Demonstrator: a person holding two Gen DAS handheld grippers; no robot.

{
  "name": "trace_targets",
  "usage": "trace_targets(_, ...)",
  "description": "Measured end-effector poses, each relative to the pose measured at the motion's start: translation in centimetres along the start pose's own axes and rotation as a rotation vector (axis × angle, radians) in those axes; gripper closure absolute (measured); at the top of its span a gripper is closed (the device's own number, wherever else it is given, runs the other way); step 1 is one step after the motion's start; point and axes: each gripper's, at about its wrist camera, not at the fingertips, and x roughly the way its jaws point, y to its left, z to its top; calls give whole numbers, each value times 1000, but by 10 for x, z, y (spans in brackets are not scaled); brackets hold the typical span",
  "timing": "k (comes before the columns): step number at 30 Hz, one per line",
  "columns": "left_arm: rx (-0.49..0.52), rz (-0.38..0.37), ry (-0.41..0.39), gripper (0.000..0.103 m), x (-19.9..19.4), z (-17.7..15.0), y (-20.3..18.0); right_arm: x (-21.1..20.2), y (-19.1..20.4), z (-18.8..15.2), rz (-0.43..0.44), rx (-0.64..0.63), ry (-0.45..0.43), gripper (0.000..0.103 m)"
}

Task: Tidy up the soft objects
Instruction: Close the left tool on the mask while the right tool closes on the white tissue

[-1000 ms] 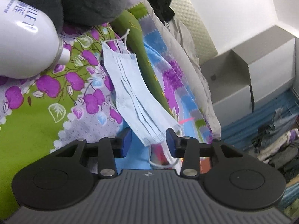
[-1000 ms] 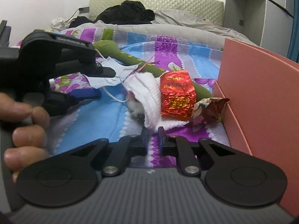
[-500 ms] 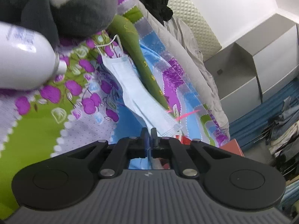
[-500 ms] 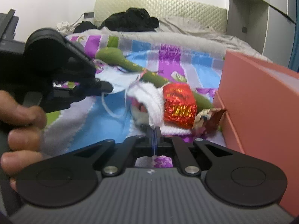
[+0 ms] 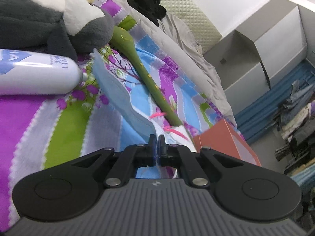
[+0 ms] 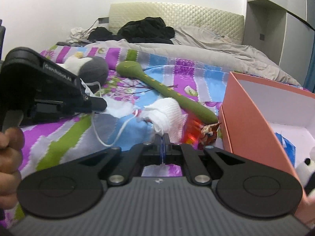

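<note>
Both pairs of fingers are pinching: the left gripper (image 5: 157, 140) nips the mask (image 5: 120, 96) by its corner, the right gripper (image 6: 163, 140) nips the white cloth (image 6: 169, 112), both just above the bedspread (image 5: 65, 129), near the pink box (image 6: 252, 114).

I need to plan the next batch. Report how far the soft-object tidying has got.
Done: the pink box already holds a small black-and-white plush and something blue. In hand: the left gripper is shut on the blue face mask, and the right gripper on the white cloth. Left: the grey plush toy and the green stick-shaped plush lie on the bedspread.
</note>
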Motion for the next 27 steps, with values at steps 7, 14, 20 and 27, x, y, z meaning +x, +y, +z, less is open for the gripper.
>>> trace_targets(7,39,5,54,101,-48,-30,3,-39,14,-10,31,-40,29,99)
trace_targets(14,62,25,100,100,-92,-58,15,-68,27,-15,55,-94,58,99)
trace_targets(20,77,30,120,100,-132,-70,22,-89,37,-29,85,-96,130,99)
trace_targets(27,114,80,126,100,-167,-83,30,-101,39,-42,171,-25,216,97)
